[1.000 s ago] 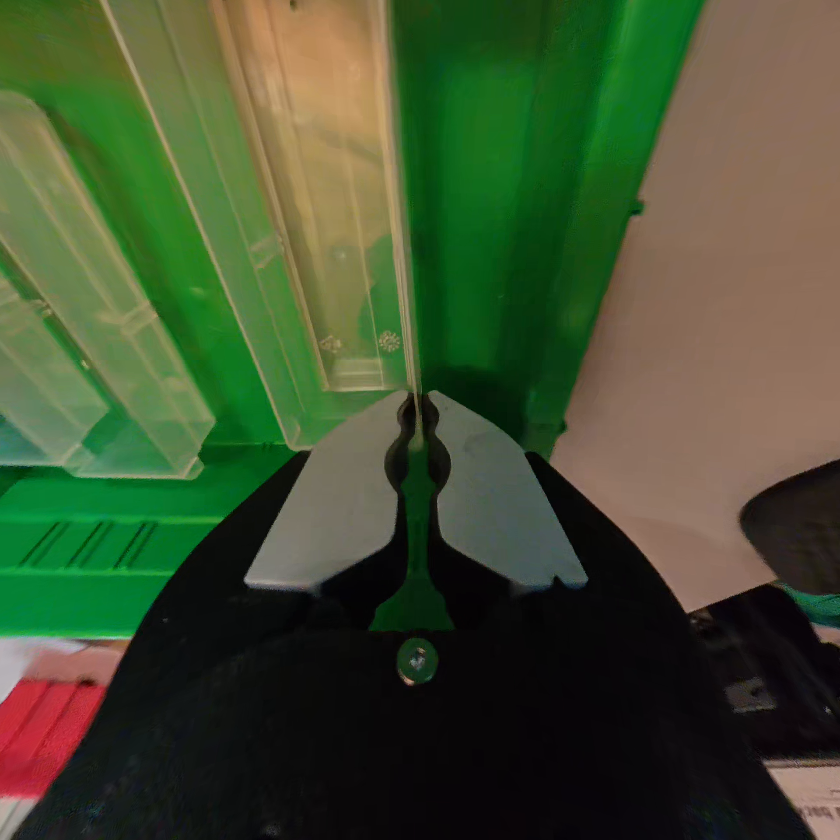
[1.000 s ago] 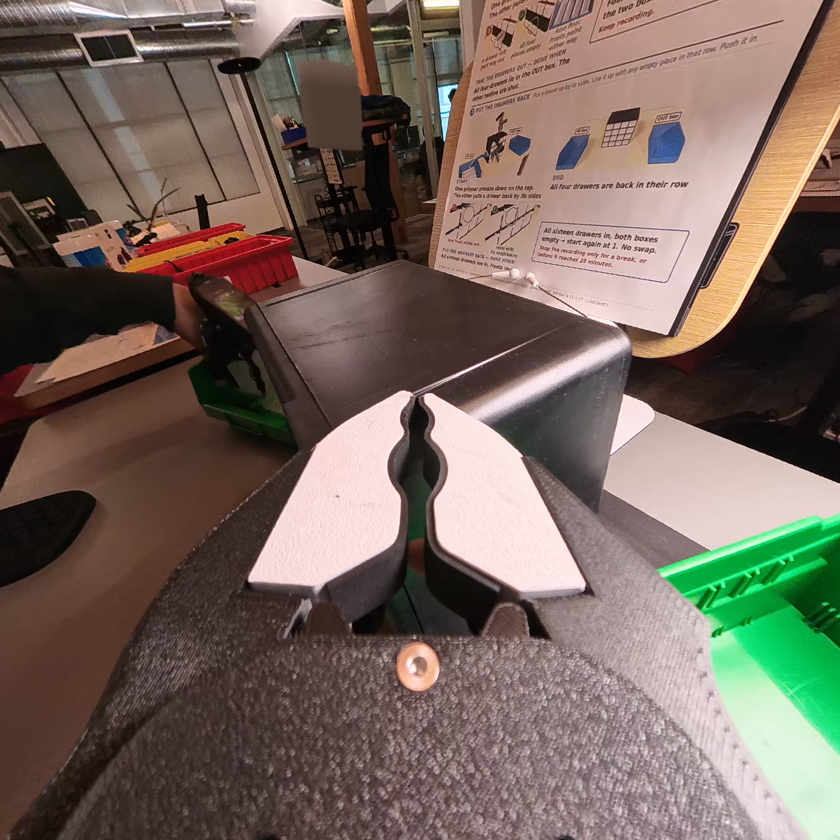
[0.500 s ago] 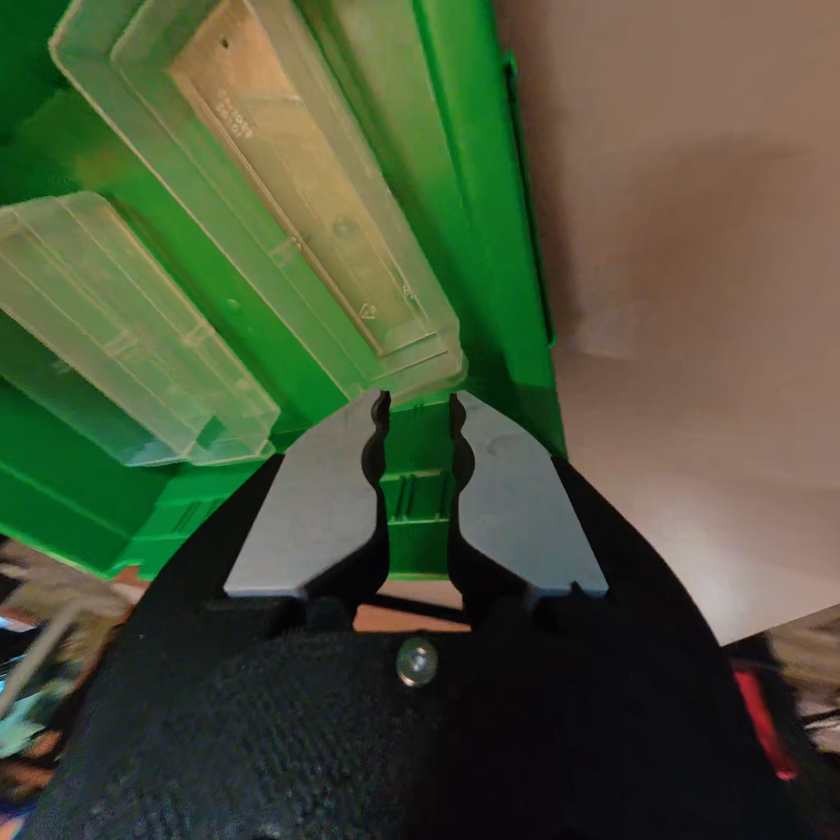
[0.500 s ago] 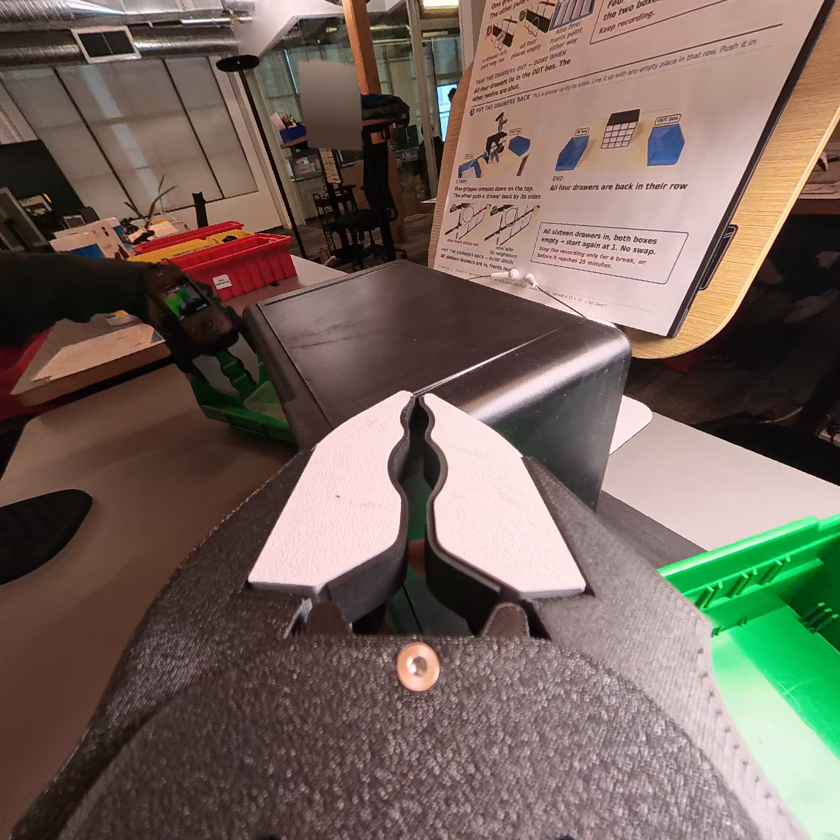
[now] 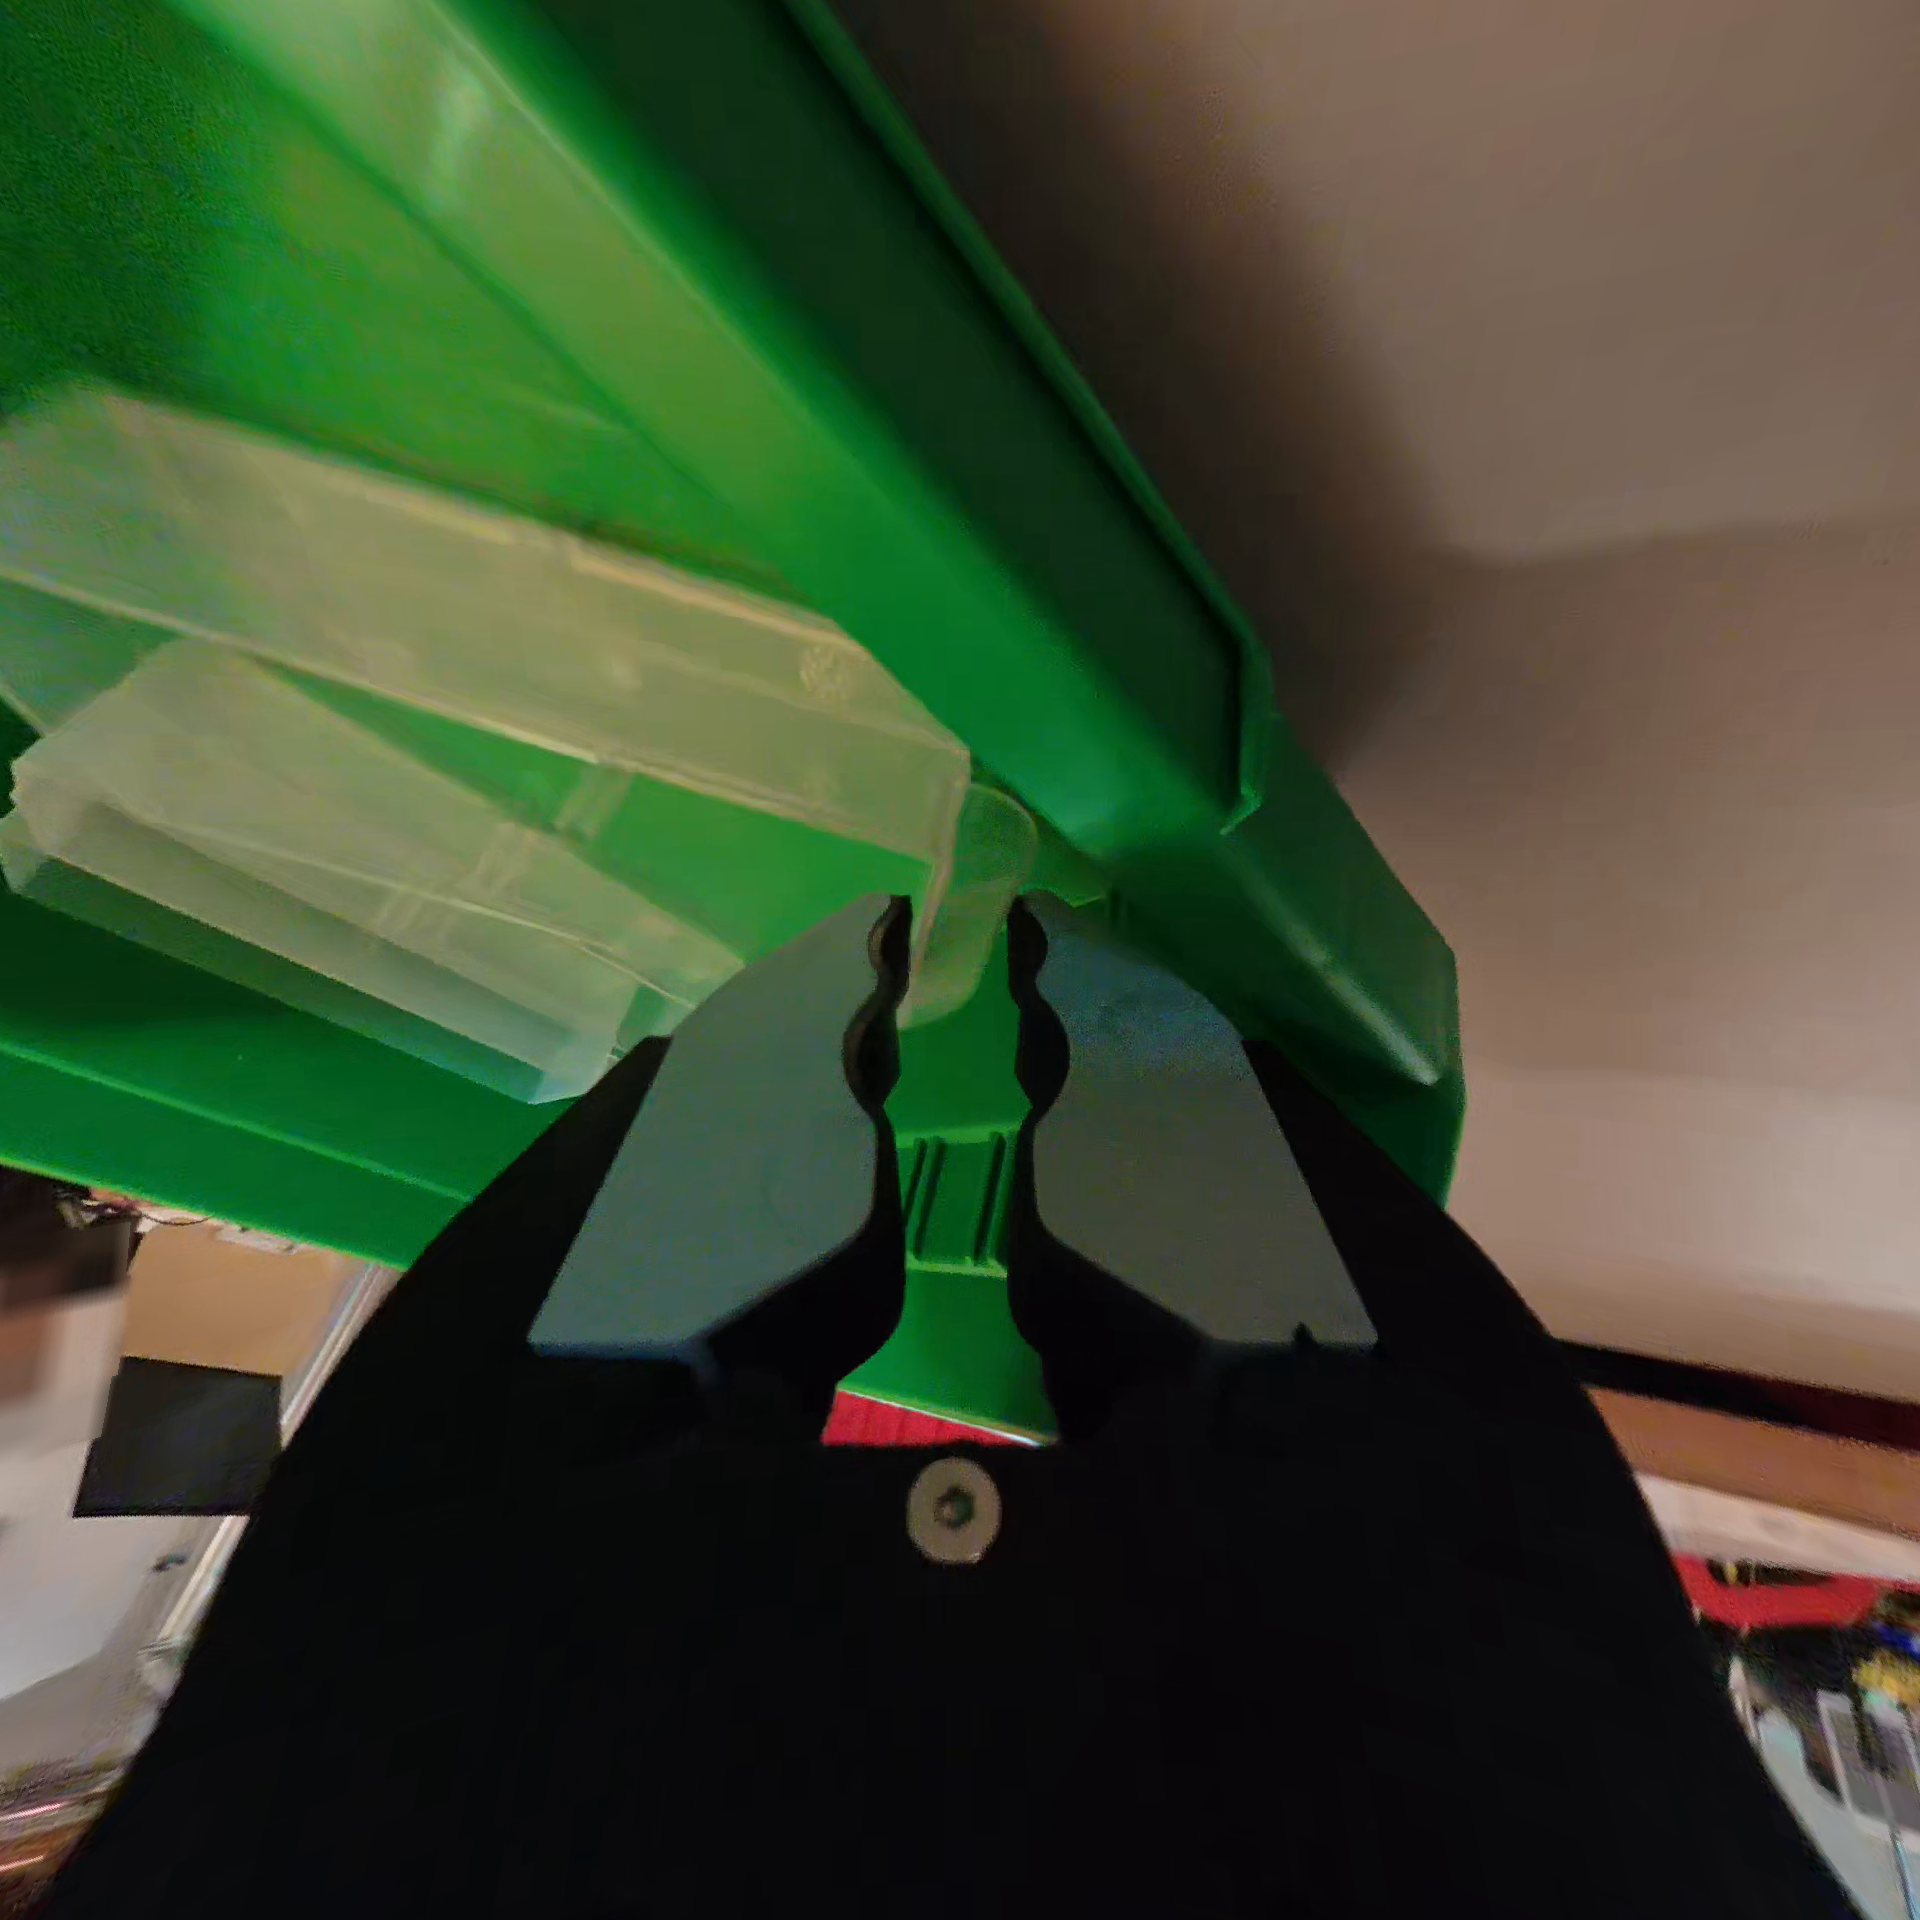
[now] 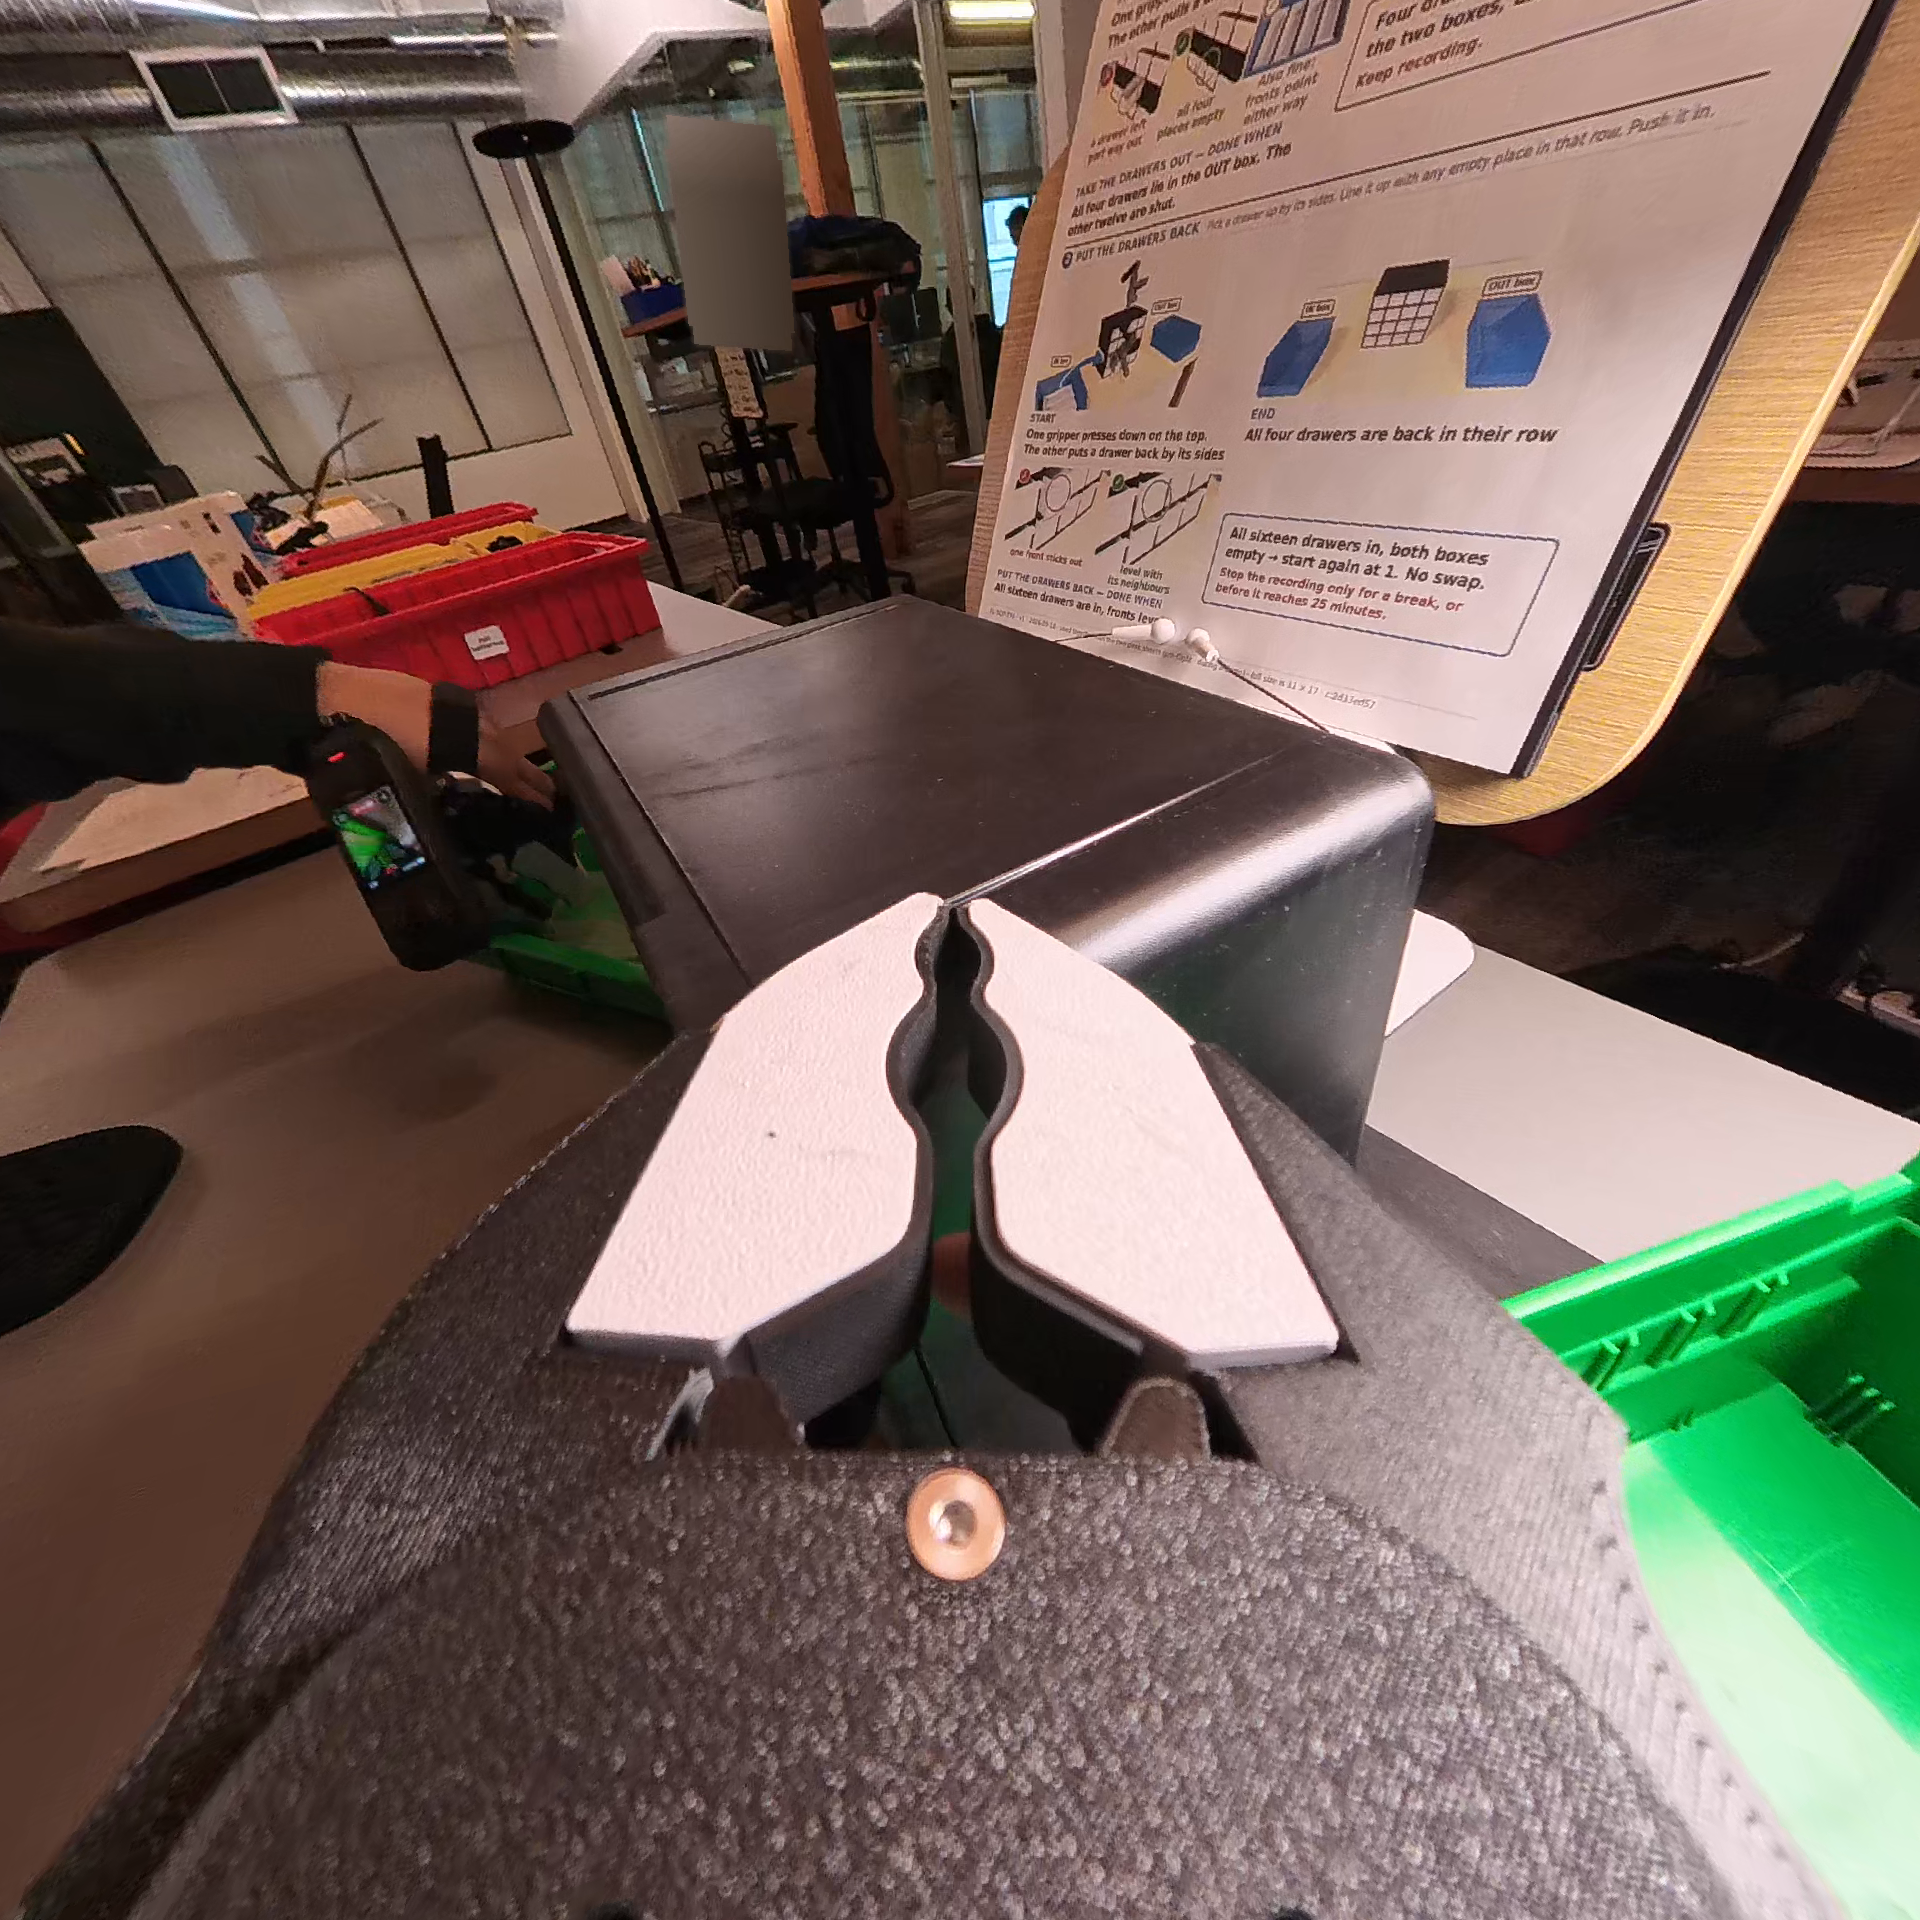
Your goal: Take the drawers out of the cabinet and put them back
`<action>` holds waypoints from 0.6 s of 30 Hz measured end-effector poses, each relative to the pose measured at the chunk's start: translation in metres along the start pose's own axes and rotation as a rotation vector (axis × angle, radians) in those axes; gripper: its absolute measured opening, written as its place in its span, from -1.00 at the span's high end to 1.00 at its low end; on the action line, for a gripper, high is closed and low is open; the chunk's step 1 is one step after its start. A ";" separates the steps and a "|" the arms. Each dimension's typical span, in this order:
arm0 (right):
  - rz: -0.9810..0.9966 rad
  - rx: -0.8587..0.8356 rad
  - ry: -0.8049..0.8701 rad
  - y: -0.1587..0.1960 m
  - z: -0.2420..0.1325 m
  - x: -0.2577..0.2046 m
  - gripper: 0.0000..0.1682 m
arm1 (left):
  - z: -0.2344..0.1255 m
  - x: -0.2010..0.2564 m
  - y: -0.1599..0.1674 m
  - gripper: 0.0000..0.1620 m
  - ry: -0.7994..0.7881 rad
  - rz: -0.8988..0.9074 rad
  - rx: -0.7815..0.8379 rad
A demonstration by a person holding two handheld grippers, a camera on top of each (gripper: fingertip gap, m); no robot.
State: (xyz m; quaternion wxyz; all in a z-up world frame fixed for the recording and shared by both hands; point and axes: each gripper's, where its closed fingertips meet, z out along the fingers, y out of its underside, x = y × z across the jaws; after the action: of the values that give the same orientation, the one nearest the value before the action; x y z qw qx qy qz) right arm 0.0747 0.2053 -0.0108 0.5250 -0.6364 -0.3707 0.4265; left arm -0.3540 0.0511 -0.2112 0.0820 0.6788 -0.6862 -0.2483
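Observation:
In the left wrist view, two clear plastic drawers (image 5: 468,613) (image 5: 343,873) lie in a green bin (image 5: 1039,582). My left gripper (image 5: 958,920) is open, and its jaws straddle the front handle tab (image 5: 982,873) of the upper drawer. The tab lies close to the left finger. In the right wrist view, my right gripper (image 6: 951,912) is shut and empty, with its tips on the top front edge of the black cabinet (image 6: 935,748). The left gripper (image 6: 535,868), held by a hand, reaches into that green bin (image 6: 566,961) left of the cabinet. The cabinet's drawer front is hidden.
A second green bin (image 6: 1714,1403) stands at the right of the cabinet. An instruction board (image 6: 1403,364) leans behind it. Red bins (image 6: 468,613) sit at the far left. A flat black object (image 6: 73,1205) lies on the grey table (image 6: 312,1091).
My left gripper let go of the thin side wall of the clear drawer, opened, and swung round to the drawer's front handle tab. My right gripper has stayed shut on the cabinet top.

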 end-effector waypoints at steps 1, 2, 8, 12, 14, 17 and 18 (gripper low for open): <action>-0.003 0.001 0.005 0.000 0.001 0.000 1.00 | -0.002 0.000 -0.001 0.79 -0.010 -0.020 0.022; -0.007 0.001 0.009 0.000 0.001 0.000 1.00 | -0.006 0.000 -0.002 0.78 -0.024 -0.040 0.042; -0.015 -0.003 0.014 0.000 0.002 0.000 1.00 | -0.042 0.004 -0.004 0.79 -0.090 -0.191 0.201; -0.011 0.002 0.017 0.000 0.001 0.000 1.00 | -0.076 0.011 0.002 0.79 -0.157 -0.325 0.357; -0.014 0.010 0.022 0.000 0.001 0.000 1.00 | -0.089 0.016 0.010 0.79 -0.184 -0.394 0.424; 0.002 0.044 0.006 0.000 0.000 0.000 1.00 | -0.102 0.025 0.019 0.79 -0.202 -0.480 0.507; 0.018 0.056 -0.004 -0.001 0.000 0.000 1.00 | -0.106 0.027 0.022 0.79 -0.207 -0.503 0.531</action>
State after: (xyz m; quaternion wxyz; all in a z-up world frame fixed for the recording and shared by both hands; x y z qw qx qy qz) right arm 0.0742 0.2054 -0.0102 0.5381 -0.6238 -0.3538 0.4429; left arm -0.3276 -0.0001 -0.1164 -0.2300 0.7950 -0.5431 -0.1416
